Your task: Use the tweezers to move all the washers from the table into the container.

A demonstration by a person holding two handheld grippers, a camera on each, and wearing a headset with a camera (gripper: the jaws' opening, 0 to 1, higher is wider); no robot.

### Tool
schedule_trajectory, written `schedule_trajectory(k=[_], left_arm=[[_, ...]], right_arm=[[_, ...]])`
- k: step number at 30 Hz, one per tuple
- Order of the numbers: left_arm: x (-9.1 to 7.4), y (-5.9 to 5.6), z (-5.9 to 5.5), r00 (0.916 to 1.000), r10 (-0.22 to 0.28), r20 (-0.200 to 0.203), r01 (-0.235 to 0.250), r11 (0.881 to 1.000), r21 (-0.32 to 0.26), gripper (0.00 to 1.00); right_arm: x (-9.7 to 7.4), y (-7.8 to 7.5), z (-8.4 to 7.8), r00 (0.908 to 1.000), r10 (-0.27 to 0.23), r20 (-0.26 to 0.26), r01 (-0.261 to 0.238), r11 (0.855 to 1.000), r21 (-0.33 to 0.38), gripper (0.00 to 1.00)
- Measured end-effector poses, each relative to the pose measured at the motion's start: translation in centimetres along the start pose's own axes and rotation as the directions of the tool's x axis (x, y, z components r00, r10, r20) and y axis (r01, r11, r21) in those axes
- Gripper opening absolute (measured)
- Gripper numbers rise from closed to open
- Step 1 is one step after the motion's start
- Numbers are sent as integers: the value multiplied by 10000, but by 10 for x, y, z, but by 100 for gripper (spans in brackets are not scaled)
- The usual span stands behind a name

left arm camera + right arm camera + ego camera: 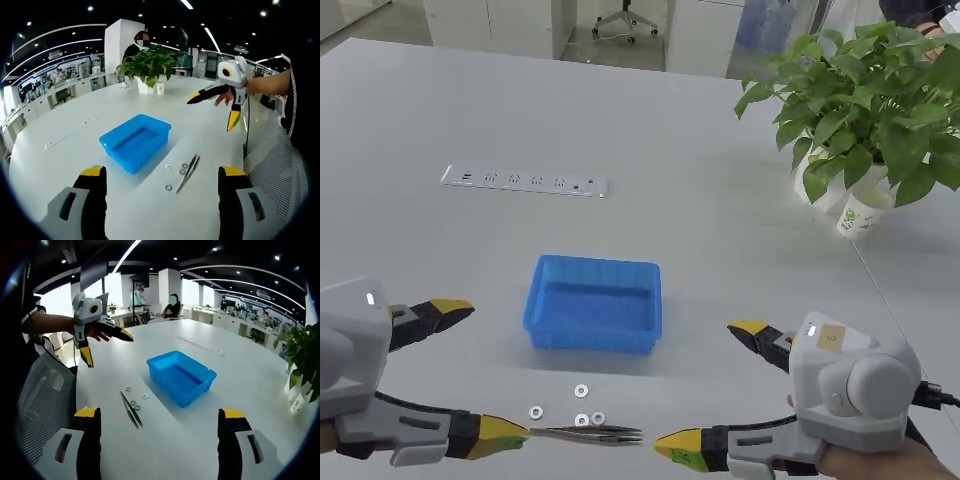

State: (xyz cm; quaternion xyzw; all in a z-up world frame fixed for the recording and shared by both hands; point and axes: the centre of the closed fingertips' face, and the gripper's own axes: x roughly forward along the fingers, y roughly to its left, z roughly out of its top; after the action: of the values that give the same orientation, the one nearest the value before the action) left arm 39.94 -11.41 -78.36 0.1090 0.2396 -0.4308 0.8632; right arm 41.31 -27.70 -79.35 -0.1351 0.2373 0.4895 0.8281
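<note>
Left hand-held gripper (498,370), right hand-held gripper (693,385): jaws spread, bodies cropped.

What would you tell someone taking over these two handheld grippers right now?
The left gripper is open and empty. The right gripper is open and empty.
The tweezers lie on the table between the two grippers, not held.
Four washers lie loose beside the tweezers, on the near side of the blue container, which looks empty.
Done: nothing yet.
Left: pick up the tweezers, then move all four washers into the container.
</note>
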Motion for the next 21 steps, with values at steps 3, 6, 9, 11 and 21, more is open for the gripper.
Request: schedule_trajectory(k=[3,6,9,11,21], left_arm=[[0,0,1,10000,-16,1,16,10000,28,98],[0,0,1,10000,-38,-19,38,10000,51,98],[1,0,1,10000,-27,-2,27,10000,22,99],[1,0,2,10000,-28,27,28,10000,-29,99],[0,0,2,9999,-57,-99,58,9999,88,99]], right_arm=[[0,0,0,10000,-3,-15,3,10000,-16,99],[0,-1,0,10000,-17,-13,17,10000,-13,99],[-1,-1,0,10000,-27,-7,27,10000,-28,99],[-1,-1,-1,10000,-36,-12,36,10000,-29,99],[-1,-2,0,10000,-30,-29,30,10000,-70,98]])
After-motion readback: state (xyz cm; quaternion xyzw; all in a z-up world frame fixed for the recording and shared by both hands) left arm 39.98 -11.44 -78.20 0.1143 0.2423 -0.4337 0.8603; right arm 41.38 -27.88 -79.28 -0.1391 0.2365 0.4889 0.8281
